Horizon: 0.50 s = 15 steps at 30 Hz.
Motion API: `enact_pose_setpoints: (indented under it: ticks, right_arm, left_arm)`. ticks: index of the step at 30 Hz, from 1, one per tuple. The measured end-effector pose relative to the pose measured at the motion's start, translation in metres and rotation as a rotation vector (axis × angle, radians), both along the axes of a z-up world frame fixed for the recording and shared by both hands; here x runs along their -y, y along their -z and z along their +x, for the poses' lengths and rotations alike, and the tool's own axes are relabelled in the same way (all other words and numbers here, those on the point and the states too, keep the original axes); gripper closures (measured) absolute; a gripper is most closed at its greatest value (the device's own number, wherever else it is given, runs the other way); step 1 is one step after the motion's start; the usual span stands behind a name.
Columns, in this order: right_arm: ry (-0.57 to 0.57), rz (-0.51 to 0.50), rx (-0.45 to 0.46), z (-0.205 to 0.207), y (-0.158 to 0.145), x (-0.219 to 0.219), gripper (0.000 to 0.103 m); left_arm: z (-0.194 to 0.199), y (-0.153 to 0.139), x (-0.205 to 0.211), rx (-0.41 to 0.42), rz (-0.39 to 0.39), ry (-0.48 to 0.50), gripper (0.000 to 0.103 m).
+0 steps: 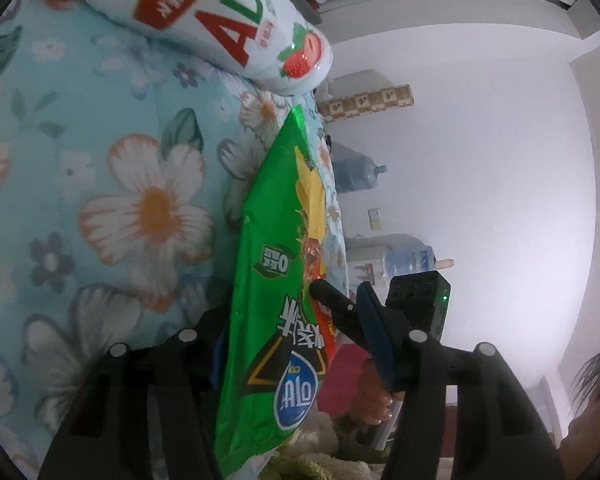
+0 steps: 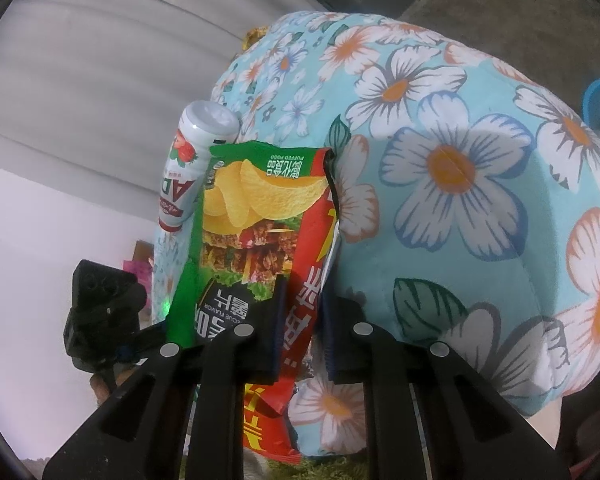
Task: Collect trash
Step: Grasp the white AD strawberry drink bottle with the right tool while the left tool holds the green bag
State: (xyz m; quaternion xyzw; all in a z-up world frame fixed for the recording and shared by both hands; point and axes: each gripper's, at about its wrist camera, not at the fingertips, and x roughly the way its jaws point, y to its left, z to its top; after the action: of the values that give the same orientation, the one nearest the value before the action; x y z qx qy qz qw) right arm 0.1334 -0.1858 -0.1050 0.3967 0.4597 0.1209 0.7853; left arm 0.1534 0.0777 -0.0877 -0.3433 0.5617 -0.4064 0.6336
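The left gripper (image 1: 292, 320) is held about half open, with the green chip bag (image 1: 272, 280) standing edge-on between its fingers. The bag's face lies against or just beside the left-hand pad, while the right-hand pad stands clear of it, so nothing is gripped on this side yet. Ahead of this gripper and up to its left, a white drink bottle (image 1: 228, 12) with a strawberry label is lying on the flowered cushion (image 1: 100, 160). It is not touched by either tool.

The right gripper (image 2: 304, 304) is closed to a narrow gap on the lower part of the bag, which rises straight ahead from its fingers. The bottle is seen beyond the bag's left edge, and the cushion fills the space to the right.

Several faults can be expected from here. The bag is thin, slick foil held only near one end, so it could be pulled out of the right grip if the left fingers were shut on it and the two hands drawn apart. It could also be dropped if the right grip were released before the left pads pressed firmly. The bottle lies on soft, sloping cloth and could be set rolling off the cushion if it were nudged by the bag.
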Motion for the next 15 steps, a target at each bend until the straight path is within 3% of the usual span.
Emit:
enact_pose_setpoints:
  ticks: [3, 8, 15]
  right_arm:
    - [0.001, 0.002, 0.001, 0.000, 0.001, 0.000, 0.090]
    - [0.000, -0.009, 0.002, -0.001, -0.001, 0.000, 0.090]
    - [-0.019, -0.055, 0.011, 0.004, -0.013, -0.011, 0.089]
  left_arm:
    - [0.001, 0.000, 0.010, 0.004, 0.029, 0.019, 0.056]
    - [-0.006, -0.005, 0.031, 0.068, 0.177, 0.044, 0.075]
    - [-0.020, -0.024, 0.045, 0.208, 0.279, 0.024, 0.081]
